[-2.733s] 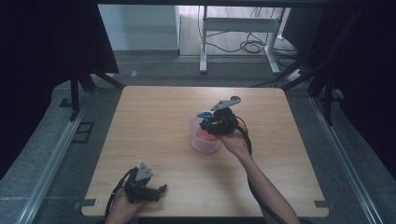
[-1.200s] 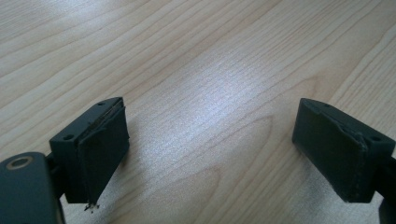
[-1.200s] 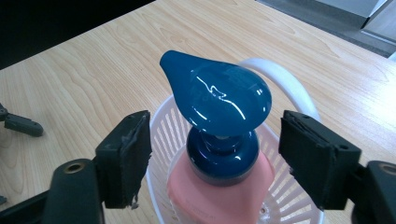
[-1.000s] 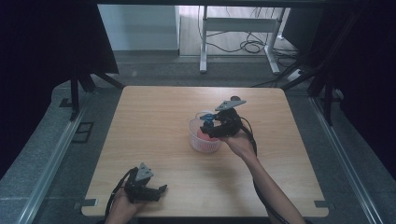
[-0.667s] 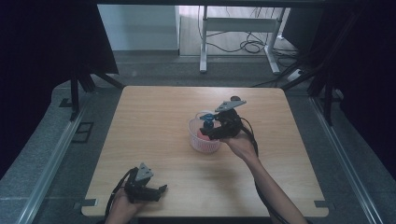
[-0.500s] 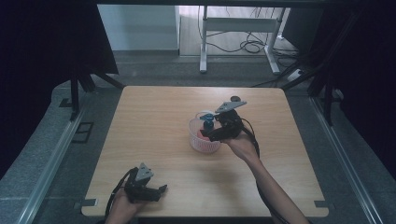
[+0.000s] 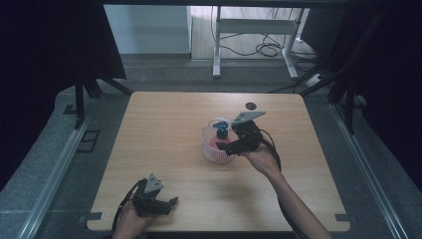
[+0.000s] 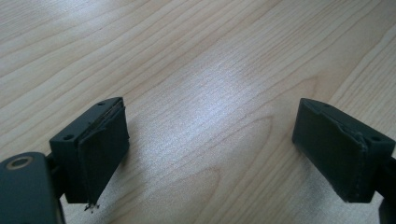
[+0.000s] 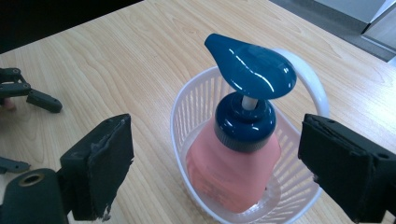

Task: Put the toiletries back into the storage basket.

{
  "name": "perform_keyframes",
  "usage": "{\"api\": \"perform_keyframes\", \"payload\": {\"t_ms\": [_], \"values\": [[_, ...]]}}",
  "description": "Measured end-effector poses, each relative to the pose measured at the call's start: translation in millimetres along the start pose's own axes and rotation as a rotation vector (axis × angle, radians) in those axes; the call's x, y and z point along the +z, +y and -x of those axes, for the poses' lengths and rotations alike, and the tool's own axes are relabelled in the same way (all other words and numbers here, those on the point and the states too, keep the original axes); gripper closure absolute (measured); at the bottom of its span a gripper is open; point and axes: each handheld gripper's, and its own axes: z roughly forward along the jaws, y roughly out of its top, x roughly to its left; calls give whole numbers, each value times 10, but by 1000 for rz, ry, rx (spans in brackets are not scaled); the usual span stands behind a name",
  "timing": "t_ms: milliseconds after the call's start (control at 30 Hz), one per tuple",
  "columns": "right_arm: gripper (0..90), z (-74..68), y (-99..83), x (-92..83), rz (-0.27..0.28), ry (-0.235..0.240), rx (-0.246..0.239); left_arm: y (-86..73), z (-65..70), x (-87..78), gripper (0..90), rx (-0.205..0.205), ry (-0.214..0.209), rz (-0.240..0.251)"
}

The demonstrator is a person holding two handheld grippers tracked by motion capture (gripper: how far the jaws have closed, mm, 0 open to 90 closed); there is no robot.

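Pink pump bottle [image 9: 233, 168] with dark blue pump head [image 9: 250, 70] stands upright inside the white slatted basket [image 9: 196, 107], base on the basket floor. Basket handle [image 9: 308, 84] arcs behind the pump head. In the high view the basket [image 7: 211, 149] sits near the middle of the bench [image 7: 164, 124], slightly right of centre.

Right tool [image 7: 230, 146] is just beside the basket on its right side, angled toward it. In the right gripper view its jaws stand apart, one on either side of the bottle and basket, pads [image 9: 109, 163] clear of both, nothing clamped. Its jaws have just been opening; the bottle is between them but not touched.

Left tool [image 7: 166, 203] rests at the near left edge of the bench, well apart from the basket, held in the person's left hand [image 7: 130, 221]. In the left gripper view its jaws are wide apart over bare wood, pads [image 8: 105, 149] holding nothing.

Small dark round mark [image 7: 250, 105] on the bench beyond the basket, toward the far edge.
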Motion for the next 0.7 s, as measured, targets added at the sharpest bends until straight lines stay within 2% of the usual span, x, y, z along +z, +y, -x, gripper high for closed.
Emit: {"api": "perform_keyframes", "payload": {"t_ms": [700], "values": [[98,-106,-169,-163,1,12,-17,1,-1,0,104,2,0,0]]}}
